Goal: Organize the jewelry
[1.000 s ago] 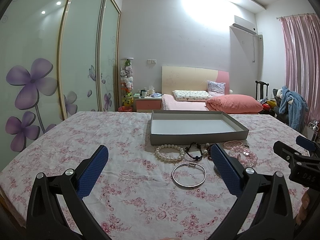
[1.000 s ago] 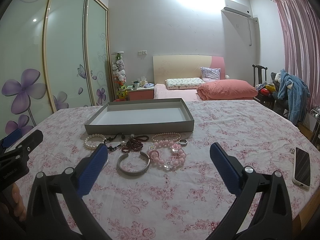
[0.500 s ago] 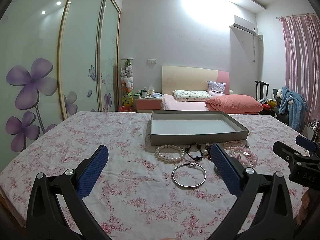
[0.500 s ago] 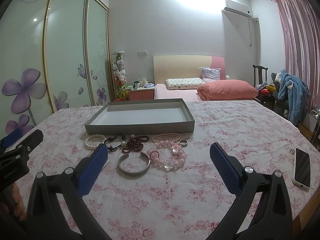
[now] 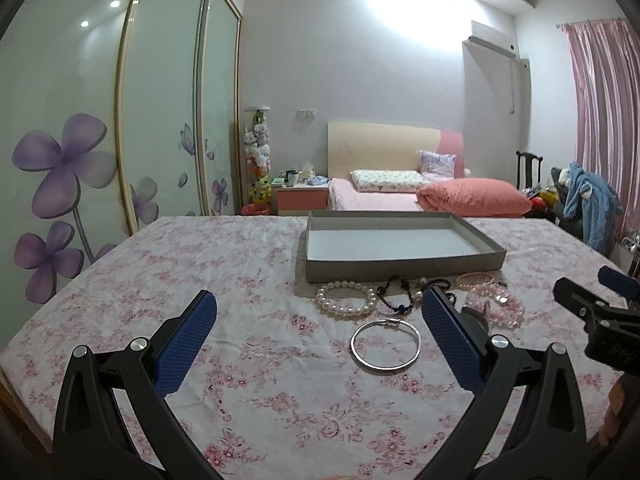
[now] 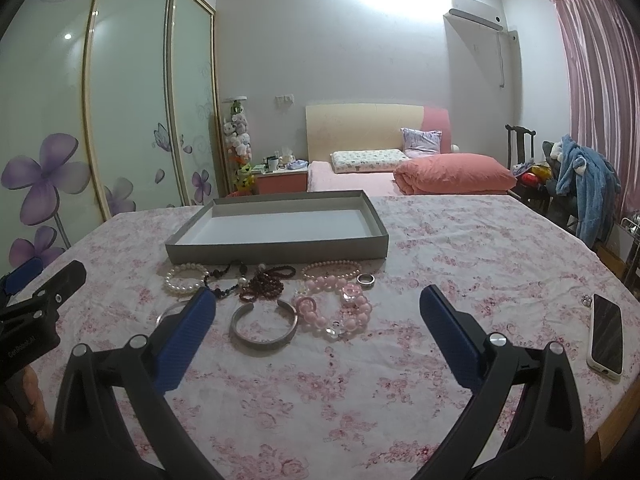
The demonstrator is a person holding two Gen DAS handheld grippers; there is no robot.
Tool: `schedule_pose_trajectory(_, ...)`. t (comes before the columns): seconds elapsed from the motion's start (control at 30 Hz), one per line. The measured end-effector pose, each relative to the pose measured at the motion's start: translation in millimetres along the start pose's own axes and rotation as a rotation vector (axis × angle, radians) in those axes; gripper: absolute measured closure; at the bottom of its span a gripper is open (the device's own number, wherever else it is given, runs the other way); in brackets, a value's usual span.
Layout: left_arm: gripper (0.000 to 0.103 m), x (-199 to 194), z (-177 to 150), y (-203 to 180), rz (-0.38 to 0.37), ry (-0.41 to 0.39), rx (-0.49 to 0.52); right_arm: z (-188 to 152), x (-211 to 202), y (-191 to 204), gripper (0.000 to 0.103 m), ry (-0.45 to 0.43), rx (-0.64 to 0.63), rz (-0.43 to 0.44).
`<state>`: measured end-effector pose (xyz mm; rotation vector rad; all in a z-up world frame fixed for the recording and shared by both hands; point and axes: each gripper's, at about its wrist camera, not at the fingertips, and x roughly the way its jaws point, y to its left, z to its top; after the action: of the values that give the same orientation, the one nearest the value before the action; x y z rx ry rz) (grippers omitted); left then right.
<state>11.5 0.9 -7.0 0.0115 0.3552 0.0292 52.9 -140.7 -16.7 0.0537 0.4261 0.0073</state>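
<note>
Hovering above the floral tablecloth (image 5: 240, 264), the left gripper (image 5: 320, 320) has its blue fingers spread wide, nothing between them; the right gripper (image 6: 316, 312) is likewise spread and empty.

Jewelry lies loose on the cloth just in front of the grey tray (image 6: 276, 250) — none of it inside.
- Thin silver bangle (image 5: 385, 345): nearest the left gripper, flat on the cloth.
- White pearl bracelet (image 5: 346, 299): close to the tray's front wall.
- Black bead strand (image 5: 396, 294) beside the pearls.
- Open silver cuff (image 6: 263, 322), between the right gripper's fingers in its view, lying on the table.
- Pink bead bracelets (image 6: 336, 308) just right of the cuff; dark red beads (image 6: 264, 286) behind it.
- Small ring (image 6: 365, 279) near the tray's right corner.

A phone (image 6: 606, 333) lies well apart, at the table's right edge.
</note>
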Motion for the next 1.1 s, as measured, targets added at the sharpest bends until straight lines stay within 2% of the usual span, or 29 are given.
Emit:
schedule_pose_trajectory(0.2,0.002,18.3,2.9,1.0,0.01,0.095,0.012,0.8,25.0,-15.4,0.004,0.086,0.032,-0.015)
schedule_pose_trajectory(0.4,0.002,45.4,4.4,2.4,-0.024,0.234,0.009,6.6,64.1,-27.4,0.006,0.252,0.04,-0.033)
schedule_pose_trajectory(0.53,0.002,65.5,4.3,-4.4,-0.068,0.332,0.035,8.4,91.6,-30.6,0.025,0.341,0.03,-0.041)
schedule_pose_trajectory(0.63,0.002,75.4,2.6,-13.0,-0.087,0.366,0.073,6.5,114.6,-33.9,0.041,0.404,0.028,-0.057)
schedule_pose_trajectory(0.8,0.002,92.2,-4.4,-27.0,-0.105,0.435,0.105,-0.1,142.6,-37.4,0.059,0.489,0.039,-0.064)
schedule_pose_trajectory(0.97,0.002,107.1,-11.5,-32.0,-0.112,0.502,0.095,-0.1,150.1,-35.2,0.067,0.495,0.014,-0.086)
schedule_pose_trajectory(1.1,0.002,115.2,-13.6,-36.7,-0.104,0.522,0.096,0.1,150.7,-32.5,0.085,0.485,-0.01,-0.09)
